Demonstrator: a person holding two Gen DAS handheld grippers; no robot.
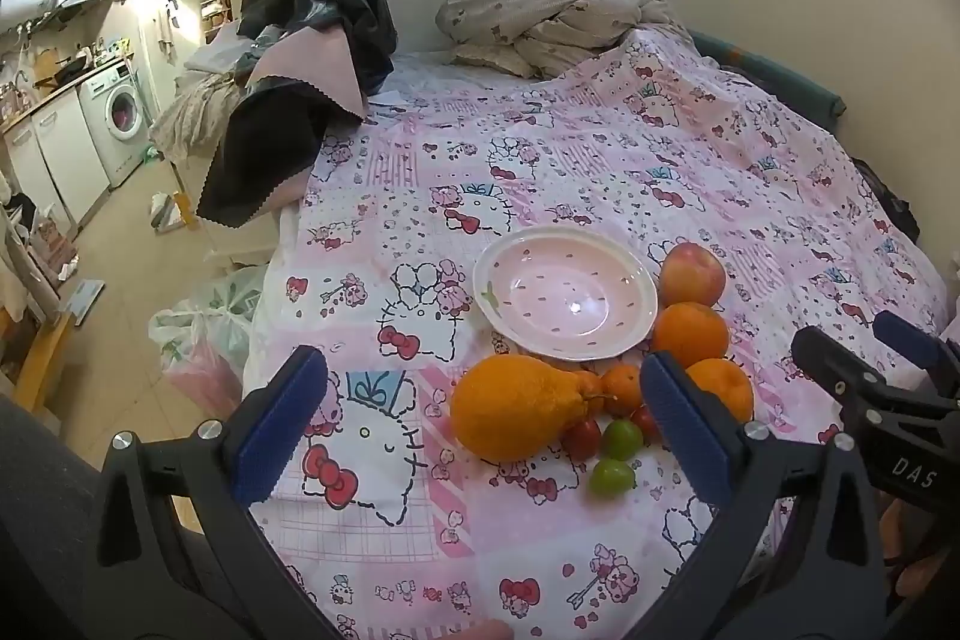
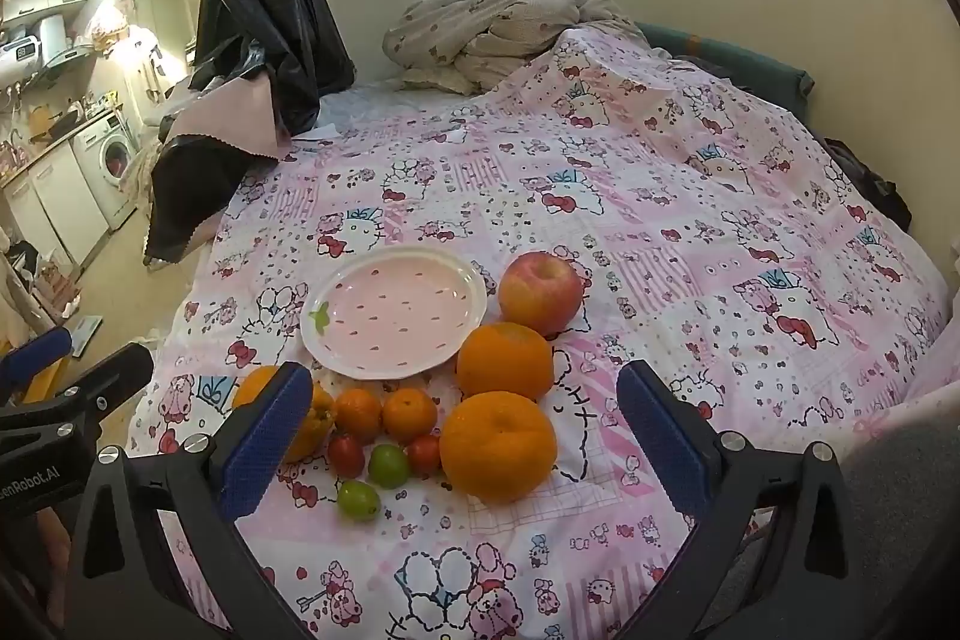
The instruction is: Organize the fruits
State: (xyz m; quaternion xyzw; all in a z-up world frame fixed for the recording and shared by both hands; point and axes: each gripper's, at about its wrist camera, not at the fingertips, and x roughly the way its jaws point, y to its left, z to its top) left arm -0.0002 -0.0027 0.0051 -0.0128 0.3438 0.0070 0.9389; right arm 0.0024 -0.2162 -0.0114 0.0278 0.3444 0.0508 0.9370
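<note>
Pink strawberry-print plate (image 2: 393, 313), empty, on the cartoon-print bedsheet (image 2: 690, 232); apple (image 2: 540, 293), two oranges (image 2: 505, 360), knobbed citrus (image 1: 516, 415), two mandarins (image 2: 384, 413), cherry tomatoes (image 2: 346, 454) and green plums (image 2: 388, 466) clustered just beside it. Left gripper (image 1: 480, 430) and right gripper (image 2: 462, 439): both hovering, spread wide, grasping nothing.

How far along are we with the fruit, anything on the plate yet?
Nothing done: the pink plate is bare. In hand: nothing; left gripper and right gripper are both open above the bedspread. Left: apple, oranges, the small fruits.
</note>
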